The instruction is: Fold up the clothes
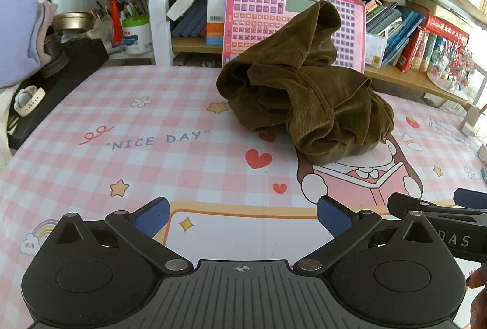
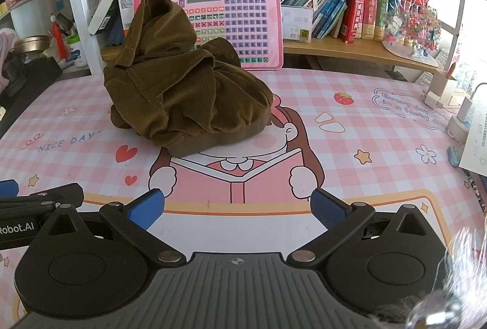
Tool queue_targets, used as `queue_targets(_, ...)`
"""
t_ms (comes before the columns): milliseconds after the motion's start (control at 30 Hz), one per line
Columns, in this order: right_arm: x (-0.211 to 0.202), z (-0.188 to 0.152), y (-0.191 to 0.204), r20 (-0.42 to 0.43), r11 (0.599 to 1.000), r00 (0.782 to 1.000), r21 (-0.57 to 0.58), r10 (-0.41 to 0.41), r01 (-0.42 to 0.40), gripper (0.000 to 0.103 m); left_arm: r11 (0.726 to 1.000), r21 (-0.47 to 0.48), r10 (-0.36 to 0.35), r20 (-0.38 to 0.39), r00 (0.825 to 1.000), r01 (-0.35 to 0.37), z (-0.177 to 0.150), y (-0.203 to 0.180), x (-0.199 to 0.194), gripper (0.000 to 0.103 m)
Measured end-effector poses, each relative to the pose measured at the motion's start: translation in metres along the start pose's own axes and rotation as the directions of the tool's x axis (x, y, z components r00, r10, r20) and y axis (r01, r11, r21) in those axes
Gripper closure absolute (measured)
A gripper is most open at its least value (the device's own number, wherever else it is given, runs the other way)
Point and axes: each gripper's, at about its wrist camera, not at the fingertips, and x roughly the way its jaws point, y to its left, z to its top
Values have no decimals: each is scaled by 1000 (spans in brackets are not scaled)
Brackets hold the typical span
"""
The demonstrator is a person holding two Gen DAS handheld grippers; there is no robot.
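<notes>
Both views are bright and evenly lit by daylight entering from the 3 o'clock side, where the shelf [image 1: 450, 9] edge washes out toward overexposure, and the crumpled brown garment [image 1: 307, 97] casts only a short, soft shadow on the desk [image 1: 121, 116] at its 6 o'clock edge. Fisheye distortion is strong: the desk edge and shelf lines bow outward, and the corners darken to black. Focus is sharp across the centre, while a blurred, glaring smear covers the right wrist view at 4 to 5 o'clock.
</notes>
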Motion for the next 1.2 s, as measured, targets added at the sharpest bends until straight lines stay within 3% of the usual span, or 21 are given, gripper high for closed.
queue_targets(1200, -4, 0, 0, 4, 1000, 1000, -7, 3, -3, 0, 1000, 2, 8, 5, 1000, -8, -1, 0, -3, 0)
